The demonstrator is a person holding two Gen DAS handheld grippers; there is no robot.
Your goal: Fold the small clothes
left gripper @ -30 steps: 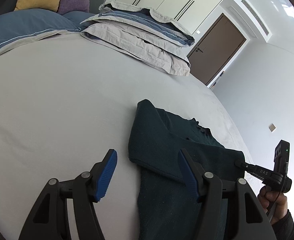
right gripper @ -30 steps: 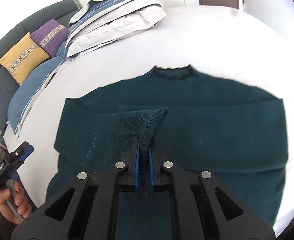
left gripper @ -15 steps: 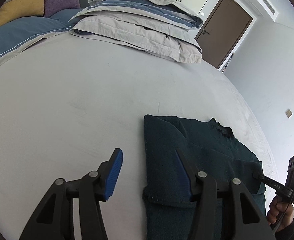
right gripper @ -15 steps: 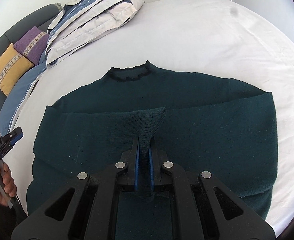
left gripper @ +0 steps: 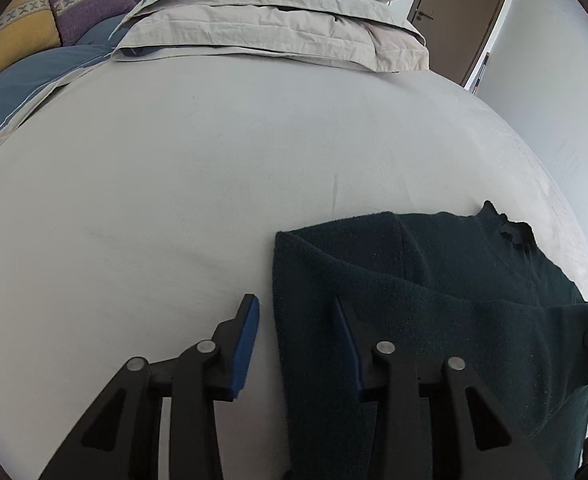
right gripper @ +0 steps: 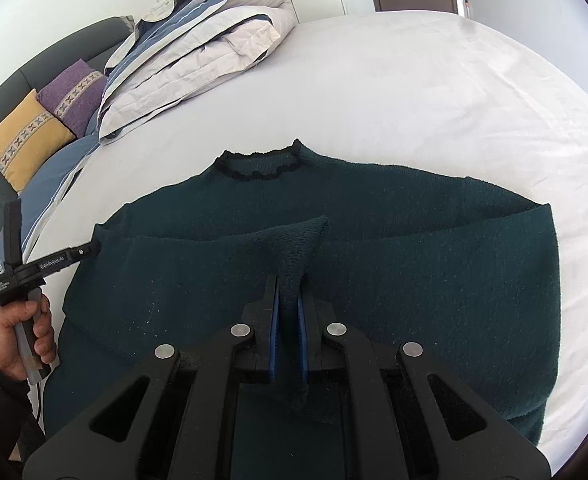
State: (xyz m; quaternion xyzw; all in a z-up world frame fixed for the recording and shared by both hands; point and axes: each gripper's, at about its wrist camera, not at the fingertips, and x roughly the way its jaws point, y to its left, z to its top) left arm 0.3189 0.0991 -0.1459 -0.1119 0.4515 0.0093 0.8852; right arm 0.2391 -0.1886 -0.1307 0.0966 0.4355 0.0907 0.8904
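A dark green sweater (right gripper: pixel 413 272) lies flat on the white bed (right gripper: pixel 413 80), collar (right gripper: pixel 258 166) at the far side, both sleeves folded in over the body. My right gripper (right gripper: pixel 288 292) is shut on a sleeve cuff (right gripper: pixel 301 236) and holds it raised over the middle of the sweater. In the left wrist view the sweater (left gripper: pixel 433 320) fills the lower right. My left gripper (left gripper: pixel 295 312) is open and empty, straddling the sweater's left edge, and it also shows in the right wrist view (right gripper: pixel 90 250), held by a hand.
A folded grey and blue duvet (left gripper: pixel 274 20) lies at the head of the bed. Yellow (right gripper: pixel 26 140) and purple (right gripper: pixel 76 94) cushions rest against a dark headboard. A brown door (left gripper: pixel 461 12) stands beyond the bed's far corner.
The left gripper has swung round toward the head of the bed and nearer the sweater's left edge. The right gripper still holds the cuff, and its view has drawn back, with the collar now further down the frame.
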